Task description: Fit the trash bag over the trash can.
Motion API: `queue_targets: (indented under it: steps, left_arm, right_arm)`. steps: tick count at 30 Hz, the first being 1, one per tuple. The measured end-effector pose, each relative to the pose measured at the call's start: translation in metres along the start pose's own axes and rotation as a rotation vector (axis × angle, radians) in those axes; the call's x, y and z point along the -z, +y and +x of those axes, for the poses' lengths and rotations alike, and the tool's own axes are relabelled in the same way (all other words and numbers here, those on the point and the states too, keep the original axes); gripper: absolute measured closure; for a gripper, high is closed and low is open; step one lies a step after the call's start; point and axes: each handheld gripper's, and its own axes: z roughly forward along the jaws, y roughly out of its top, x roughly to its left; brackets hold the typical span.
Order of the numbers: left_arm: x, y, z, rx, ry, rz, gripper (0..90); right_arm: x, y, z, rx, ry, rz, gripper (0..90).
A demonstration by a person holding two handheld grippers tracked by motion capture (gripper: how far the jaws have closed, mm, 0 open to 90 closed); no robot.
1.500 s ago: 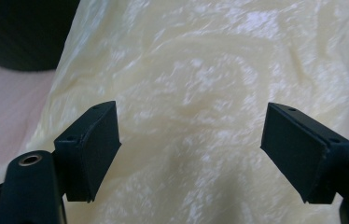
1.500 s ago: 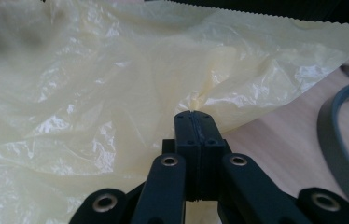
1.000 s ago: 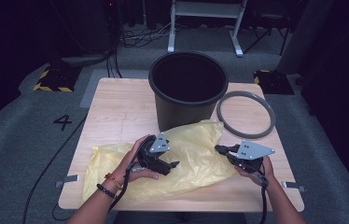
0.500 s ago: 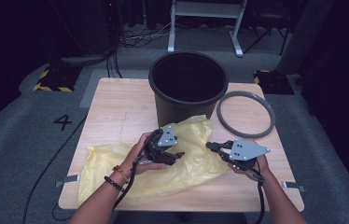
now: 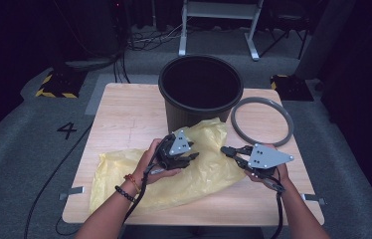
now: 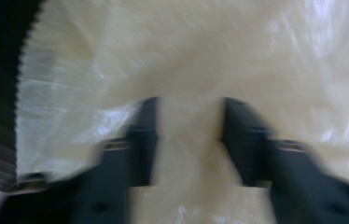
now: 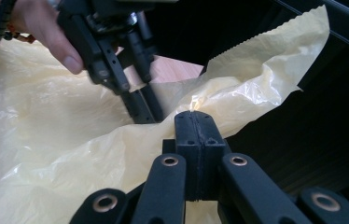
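A crumpled yellow plastic bag lies on the wooden table in front of a black bucket. My right gripper is shut, pinching the bag's right edge and holding it raised. My left gripper points into the bag's middle. Its jaws have just been opening and stand apart, with loose yellow film between them and not pressed. The bag's serrated edge rises against the bucket's wall.
A grey ring lies flat on the table to the right of the bucket. Two forearms come in from the near table edge; the left wrist wears bracelets. Around the table is grey floor with cables.
The right gripper has moved left and up with the bag's edge. The bag's top has bunched up toward the bucket. The left gripper has shifted right over the bag.
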Motion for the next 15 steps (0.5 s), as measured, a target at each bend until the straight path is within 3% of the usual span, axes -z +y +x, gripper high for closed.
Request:
queue_targets:
  steps: [1, 2, 5, 7, 8, 9, 10, 15]
  left_arm:
    - [0.002, 0.001, 0.001, 0.016, 0.013, -0.019, 45.0]
    - [0.008, 0.003, 0.003, 0.042, 0.051, -0.049, 25.1]
    - [0.013, 0.004, 0.006, 0.045, 0.058, -0.060, 15.4]
    - [0.019, 0.004, 0.011, 0.055, 0.071, -0.067, 15.4]
    - [0.022, 0.004, 0.019, 0.080, 0.045, -0.051, 15.7]
    - [0.022, 0.004, 0.019, 0.080, 0.045, -0.051, 15.7]
    - [0.024, 0.002, 0.025, 0.079, 0.011, -0.040, 15.6]
    - [0.023, -0.001, 0.037, 0.109, -0.027, 0.014, 17.5]
  right_arm:
    - [0.000, 0.000, 0.000, 0.000, 0.000, 0.000, 90.0]
    - [0.000, 0.001, 0.000, 0.005, 0.008, 0.000, 90.0]
    - [0.001, 0.002, 0.000, 0.009, 0.014, -0.004, 90.0]
    - [0.002, 0.003, 0.000, 0.018, 0.030, -0.007, 90.0]
    - [0.003, 0.004, 0.000, 0.026, 0.040, -0.013, 90.0]
    - [0.003, 0.004, 0.000, 0.026, 0.040, -0.013, 90.0]
    - [0.004, 0.007, 0.000, 0.041, 0.055, -0.022, 90.0]
    - [0.005, 0.014, 0.000, 0.079, 0.068, -0.034, 90.0]
